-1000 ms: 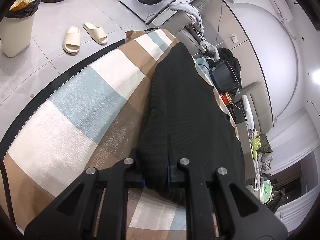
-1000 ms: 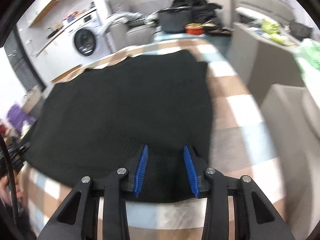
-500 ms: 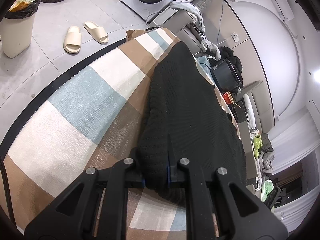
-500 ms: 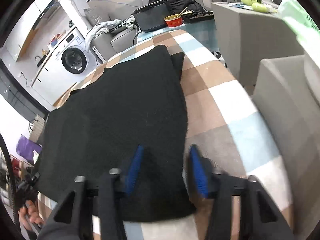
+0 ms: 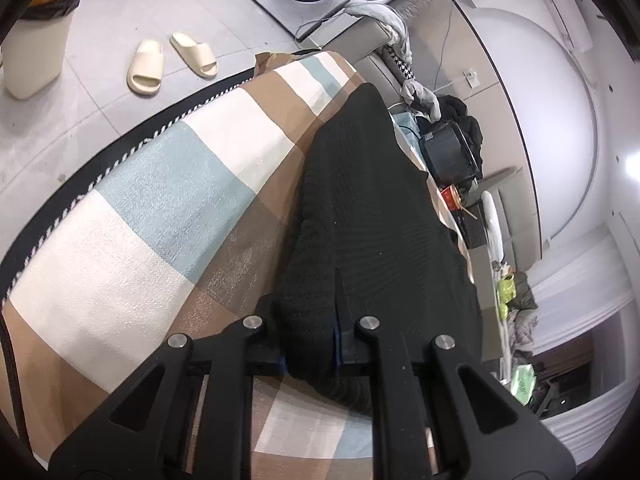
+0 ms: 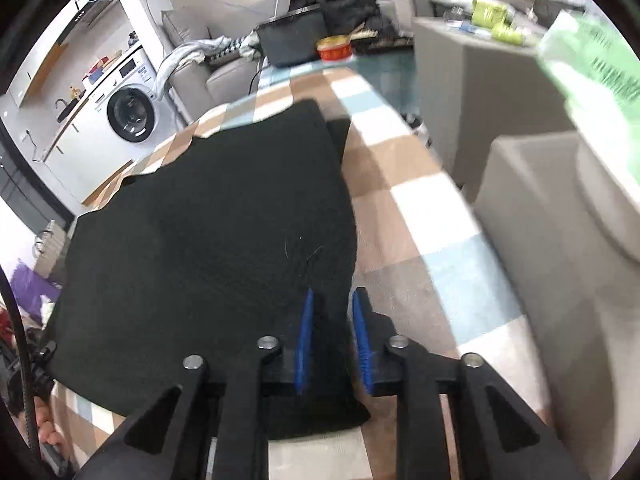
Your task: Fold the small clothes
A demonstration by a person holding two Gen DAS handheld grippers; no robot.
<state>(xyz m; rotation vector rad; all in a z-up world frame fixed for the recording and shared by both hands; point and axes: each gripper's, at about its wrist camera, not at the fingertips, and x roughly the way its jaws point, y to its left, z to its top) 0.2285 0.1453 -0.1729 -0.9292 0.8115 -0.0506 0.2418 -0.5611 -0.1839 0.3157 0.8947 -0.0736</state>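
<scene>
A black knit garment [image 5: 372, 200] lies spread on a checked brown, white and pale blue cloth [image 5: 160, 220]. My left gripper [image 5: 308, 312] is shut on the garment's near left edge, and the knit bunches up between its fingers and hides one of them. In the right wrist view the same garment [image 6: 208, 232] stretches away flat over the checked cloth [image 6: 420, 220]. My right gripper [image 6: 334, 308] is at its near right corner. The blue pads have closed in on the garment's edge, which runs between them.
On the floor to the left are a pair of cream slippers [image 5: 146, 66] and a pale bin [image 5: 36, 52]. A washing machine [image 6: 130, 114] stands behind. A dark case [image 6: 292, 42] and a red bowl [image 6: 335, 49] sit at the far end. A grey seat [image 6: 540, 240] is to the right.
My right gripper has slid to the garment's right near corner, rolled a little, and its jaws have narrowed onto the edge. The left gripper keeps its grip and has not moved.
</scene>
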